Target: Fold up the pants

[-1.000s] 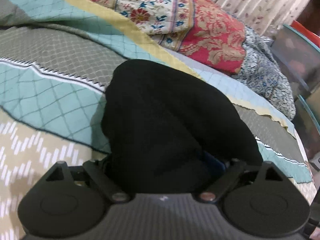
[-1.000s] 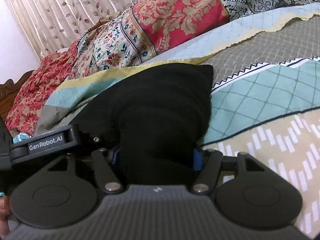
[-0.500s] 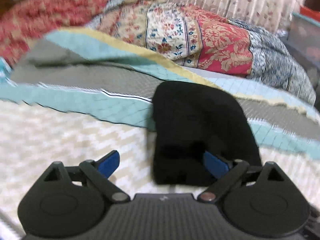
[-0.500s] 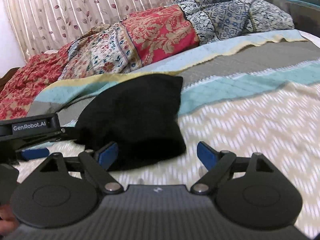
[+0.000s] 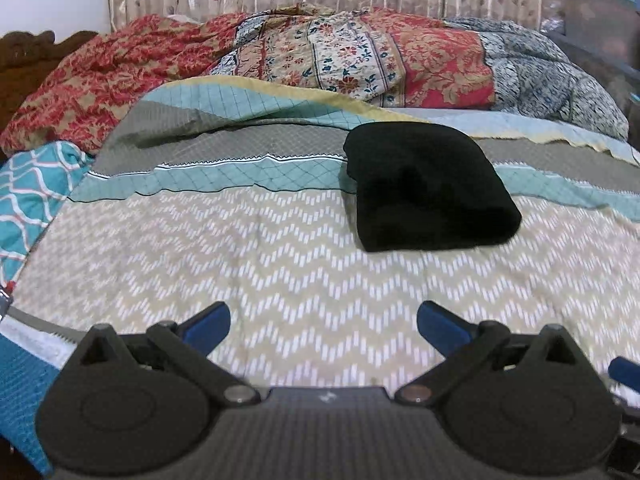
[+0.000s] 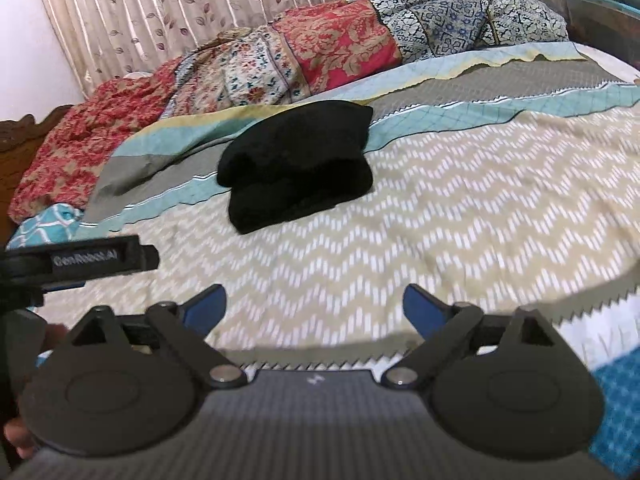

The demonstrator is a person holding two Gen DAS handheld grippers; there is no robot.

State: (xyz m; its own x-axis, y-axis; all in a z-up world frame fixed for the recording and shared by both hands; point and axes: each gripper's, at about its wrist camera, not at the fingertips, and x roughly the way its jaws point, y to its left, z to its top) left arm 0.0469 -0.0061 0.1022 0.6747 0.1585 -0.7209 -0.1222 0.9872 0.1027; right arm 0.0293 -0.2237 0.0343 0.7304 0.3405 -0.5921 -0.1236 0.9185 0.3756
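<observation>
Left wrist view: the folded black pants (image 5: 430, 188) lie on the bedspread (image 5: 280, 264) at about one o'clock. The left gripper (image 5: 323, 322) and the right gripper (image 6: 314, 305) are opening wide, nothing between their fingers.

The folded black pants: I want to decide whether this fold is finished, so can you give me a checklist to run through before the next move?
1. Folded black fabric pants lie as one compact bundle on the zigzag-patterned bedspread: ok.
2. No pant leg trails out of the bundle: ok in both views; its far side cannot be seen.
3. Left hand-held gripper holds nothing, jaws opening, bare bedspread between them: ok.
4. Right hand-held gripper holds nothing, jaws opening: ok.
5. Both grippers are clear of the pants: ok.
6. Layers stacked evenly: not ok, the upper layer looks lumpy and offset in the right wrist view.
</observation>
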